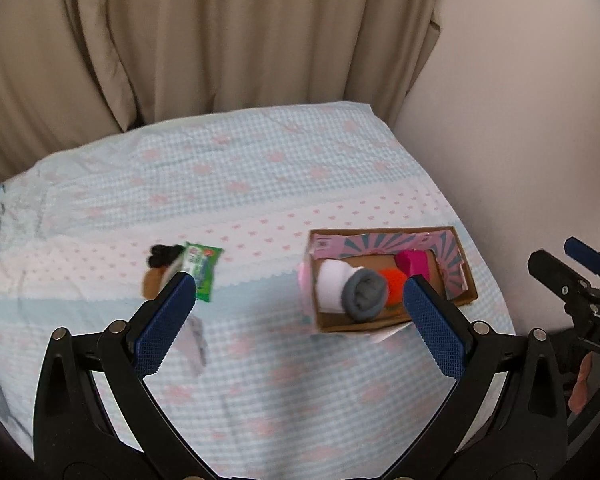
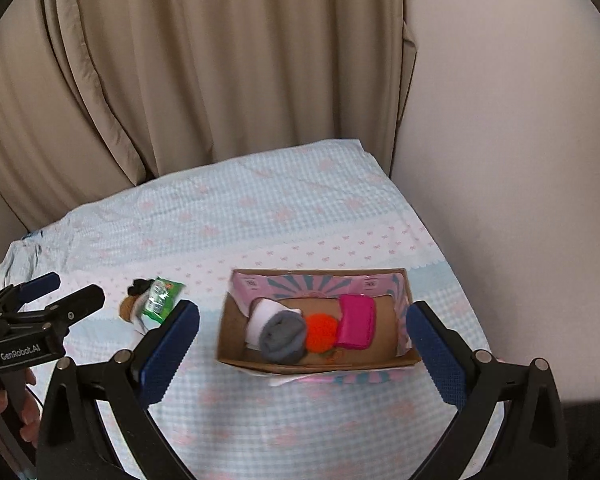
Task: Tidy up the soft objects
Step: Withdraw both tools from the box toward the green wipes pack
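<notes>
A cardboard box (image 1: pixel 462 276) (image 2: pixel 230 332) stands on the bed. It holds a white roll (image 1: pixel 332 284) (image 2: pixel 266 312), a grey rolled sock (image 1: pixel 364 296) (image 2: pixel 282 338), an orange ball (image 1: pixel 394 282) (image 2: pixel 320 332) and a pink block (image 1: pixel 410 262) (image 2: pixel 356 322). To its left lie a green packet (image 1: pixel 202 266) (image 2: pixel 160 300), a black item (image 1: pixel 162 254) (image 2: pixel 138 286) and a brown item (image 1: pixel 152 282) (image 2: pixel 127 307). My left gripper (image 1: pixel 300 320) is open and empty above the bed. My right gripper (image 2: pixel 302 354) is open and empty, hovering near the box.
The bed has a light blue checked cover with pink hearts (image 1: pixel 240 184) (image 2: pixel 300 216). A beige curtain (image 1: pixel 220 32) (image 2: pixel 220 60) hangs behind it and a pale wall (image 1: pixel 520 120) (image 2: pixel 500 140) runs along the right. A white scrap (image 1: pixel 196 340) lies near my left finger.
</notes>
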Motion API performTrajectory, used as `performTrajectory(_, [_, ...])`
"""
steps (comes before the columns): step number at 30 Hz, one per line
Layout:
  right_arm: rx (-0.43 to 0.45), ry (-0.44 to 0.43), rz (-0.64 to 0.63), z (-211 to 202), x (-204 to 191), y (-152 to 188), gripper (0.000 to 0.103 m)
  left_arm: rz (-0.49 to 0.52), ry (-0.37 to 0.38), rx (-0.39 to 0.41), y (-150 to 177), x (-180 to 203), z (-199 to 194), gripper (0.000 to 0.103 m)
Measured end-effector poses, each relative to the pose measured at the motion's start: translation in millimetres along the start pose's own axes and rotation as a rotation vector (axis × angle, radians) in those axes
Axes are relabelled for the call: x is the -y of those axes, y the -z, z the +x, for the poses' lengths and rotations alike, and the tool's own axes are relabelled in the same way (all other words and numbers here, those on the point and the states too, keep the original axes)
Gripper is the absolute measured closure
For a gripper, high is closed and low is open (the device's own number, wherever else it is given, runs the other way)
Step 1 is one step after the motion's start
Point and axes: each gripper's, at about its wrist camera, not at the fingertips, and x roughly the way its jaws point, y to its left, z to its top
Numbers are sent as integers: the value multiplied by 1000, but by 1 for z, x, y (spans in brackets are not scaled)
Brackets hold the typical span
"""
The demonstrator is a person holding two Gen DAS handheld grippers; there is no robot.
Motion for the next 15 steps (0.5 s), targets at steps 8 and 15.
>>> performTrajectory(8, [73, 67, 10, -22, -80, 9, 0, 49, -18, 23, 17, -81, -31, 0])
performTrajectory(15, [87, 80, 51, -14, -137, 20, 0, 34, 0, 9, 25, -165, -23, 0])
